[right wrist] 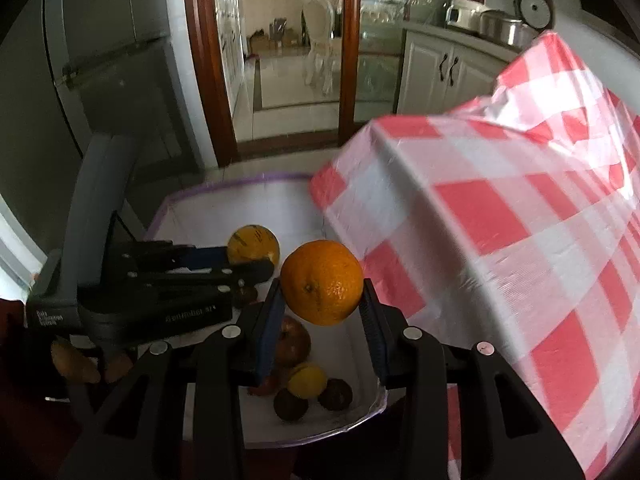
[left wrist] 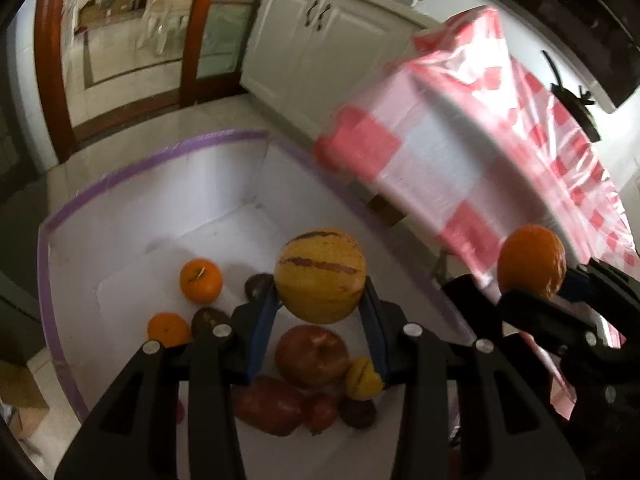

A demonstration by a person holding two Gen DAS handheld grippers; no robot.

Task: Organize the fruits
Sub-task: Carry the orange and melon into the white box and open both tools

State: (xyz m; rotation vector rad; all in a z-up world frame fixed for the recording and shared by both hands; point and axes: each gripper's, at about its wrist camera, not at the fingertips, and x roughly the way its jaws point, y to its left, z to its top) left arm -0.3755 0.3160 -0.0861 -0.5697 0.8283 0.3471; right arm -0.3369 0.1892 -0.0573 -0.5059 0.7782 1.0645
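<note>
Below, in the left wrist view, the left gripper [left wrist: 320,304] is clamped on a yellow melon with purple stripes [left wrist: 320,275], its blue pads pressing the fruit's two sides, and the fruit hangs above a white box with a purple-taped rim [left wrist: 160,145]. Lying in that box are two small oranges [left wrist: 200,281] to the left, a red apple [left wrist: 312,355] directly under the melon, a small yellow fruit [left wrist: 363,378] touching the apple, and several dark reddish and brown fruits — too blurred to name. At the right edge the right gripper [left wrist: 536,280] grips a large orange [left wrist: 531,261] beside a table draped in a red-and-white checked cloth [left wrist: 460,148]. From the right wrist view, the right gripper [right wrist: 322,300] is closed on that orange [right wrist: 322,282], held over the near end of the box [right wrist: 360,420], just beside the checked cloth [right wrist: 500,240]. To the left — slightly farther in — the left gripper [right wrist: 264,258] holds the melon [right wrist: 253,244] over the box.
</note>
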